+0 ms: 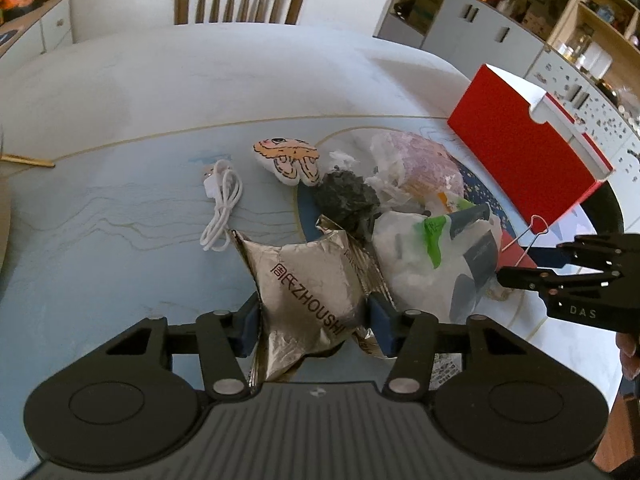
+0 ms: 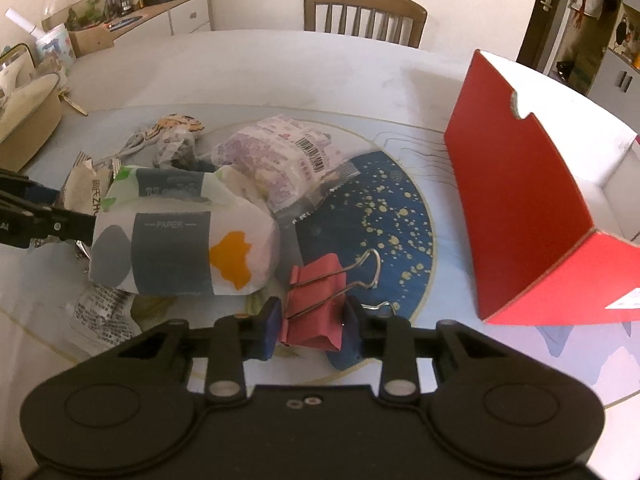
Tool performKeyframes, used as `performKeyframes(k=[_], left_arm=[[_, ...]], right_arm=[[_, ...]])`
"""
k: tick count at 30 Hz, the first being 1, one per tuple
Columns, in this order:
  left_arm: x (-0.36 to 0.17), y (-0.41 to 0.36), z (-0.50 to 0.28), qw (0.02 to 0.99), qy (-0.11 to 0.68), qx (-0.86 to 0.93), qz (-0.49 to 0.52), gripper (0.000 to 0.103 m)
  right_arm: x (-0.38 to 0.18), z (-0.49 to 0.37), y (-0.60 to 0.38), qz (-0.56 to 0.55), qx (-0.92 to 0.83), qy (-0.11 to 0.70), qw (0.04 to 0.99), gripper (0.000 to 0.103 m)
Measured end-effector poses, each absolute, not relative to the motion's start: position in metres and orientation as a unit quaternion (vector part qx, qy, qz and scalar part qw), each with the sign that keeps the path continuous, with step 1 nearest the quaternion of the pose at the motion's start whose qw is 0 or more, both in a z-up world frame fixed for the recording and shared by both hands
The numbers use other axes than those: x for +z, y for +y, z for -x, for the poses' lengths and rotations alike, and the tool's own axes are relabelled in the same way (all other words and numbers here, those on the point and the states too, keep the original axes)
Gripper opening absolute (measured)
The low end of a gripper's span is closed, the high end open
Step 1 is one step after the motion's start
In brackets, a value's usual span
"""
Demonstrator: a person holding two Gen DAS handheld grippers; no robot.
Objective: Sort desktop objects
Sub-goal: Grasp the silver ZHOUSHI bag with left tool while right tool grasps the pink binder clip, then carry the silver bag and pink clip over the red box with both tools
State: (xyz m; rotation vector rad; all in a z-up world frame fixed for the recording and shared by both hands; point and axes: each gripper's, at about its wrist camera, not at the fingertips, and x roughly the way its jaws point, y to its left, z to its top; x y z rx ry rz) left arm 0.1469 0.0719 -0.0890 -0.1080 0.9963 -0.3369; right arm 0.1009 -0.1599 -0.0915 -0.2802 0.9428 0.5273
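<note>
My left gripper is shut on a crumpled silver foil packet printed ZHOUSHI, at the near edge of the pile. My right gripper is shut on a red binder clip with wire handles, just above the table mat; it also shows in the left wrist view. Between them lies a white tissue pack marked PAPER. Behind it are a purple-printed plastic bag and a dark crumpled wad. A white USB cable and an orange-striped plush toy lie to the left.
An open red cardboard box stands on the right, its white inside facing right. A round blue speckled mat lies under the pile. A wooden chair stands behind the table. A beige container sits at the far left.
</note>
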Motion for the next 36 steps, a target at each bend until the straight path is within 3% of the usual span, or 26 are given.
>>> performKeyframes(k=[36], left_arm=[[-0.016,0.028,-0.101,0.865,0.447,-0.191,0.123,0.053]], right_arm=[[-0.001,-0.065,-0.246,0.053,0.246,0.389,0.886,0.032]])
